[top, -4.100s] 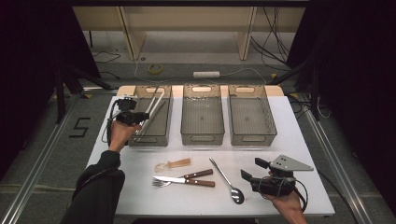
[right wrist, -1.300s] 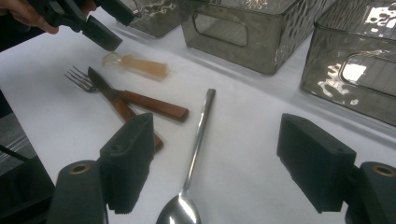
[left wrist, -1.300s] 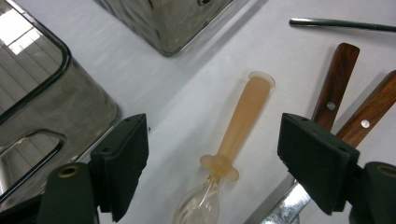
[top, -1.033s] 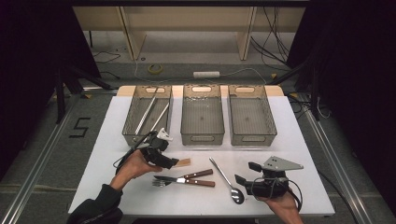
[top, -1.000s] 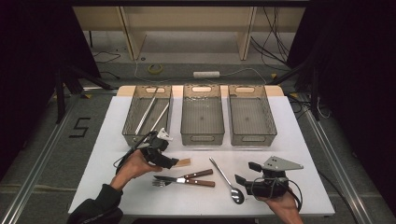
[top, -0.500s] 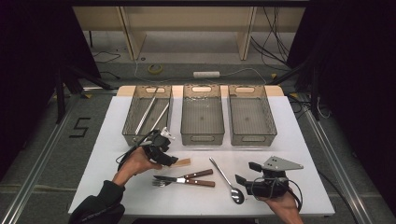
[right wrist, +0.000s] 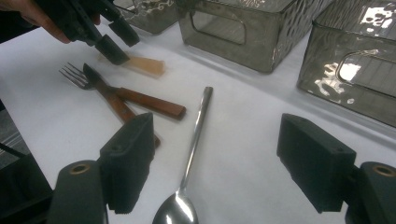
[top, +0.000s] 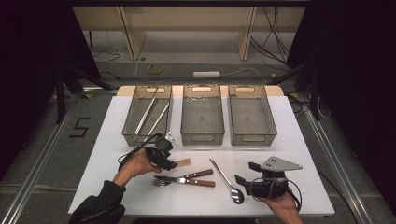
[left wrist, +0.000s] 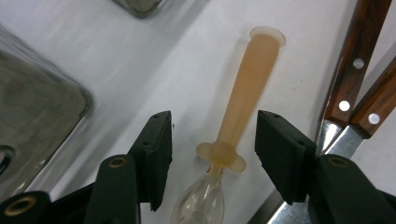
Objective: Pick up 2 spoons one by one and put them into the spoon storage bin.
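Sorting cutlery into trays, partway. Left bin already holds two long metal pieces; middle bin and right bin look empty. Left gripper is over the small plastic spoon just in front of the left bin. Its jaws have just been closing and straddle the handle, not pinching yet. Right gripper is spread wide, idle over the metal spoon. Fork, knife still on table. Plastic spoon's bowl is cut off; bin contents hard to identify.
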### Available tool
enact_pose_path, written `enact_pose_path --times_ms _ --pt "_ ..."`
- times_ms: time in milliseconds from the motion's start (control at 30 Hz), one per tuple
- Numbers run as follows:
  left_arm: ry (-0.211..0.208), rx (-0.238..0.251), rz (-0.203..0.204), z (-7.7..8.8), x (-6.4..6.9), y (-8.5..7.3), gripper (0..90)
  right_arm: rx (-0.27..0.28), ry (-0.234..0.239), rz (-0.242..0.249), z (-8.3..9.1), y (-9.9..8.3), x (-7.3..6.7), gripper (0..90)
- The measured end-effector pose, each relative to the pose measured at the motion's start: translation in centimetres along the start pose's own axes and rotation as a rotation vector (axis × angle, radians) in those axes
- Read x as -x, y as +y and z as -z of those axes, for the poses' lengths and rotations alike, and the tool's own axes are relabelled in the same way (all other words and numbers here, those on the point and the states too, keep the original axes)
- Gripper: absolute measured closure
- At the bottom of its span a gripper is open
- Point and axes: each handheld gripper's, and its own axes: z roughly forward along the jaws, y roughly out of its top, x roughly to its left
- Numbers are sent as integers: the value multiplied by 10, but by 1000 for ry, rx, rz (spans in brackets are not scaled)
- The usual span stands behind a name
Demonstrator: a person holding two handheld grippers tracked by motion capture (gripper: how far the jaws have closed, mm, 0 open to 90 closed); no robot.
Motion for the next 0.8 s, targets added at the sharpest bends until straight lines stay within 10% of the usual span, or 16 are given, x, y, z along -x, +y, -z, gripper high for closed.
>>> enact_pose_path --times_ms 800 --pt "1 -37 -45 -8 6 -1 667 1 -2 1 0 0 -1 286"
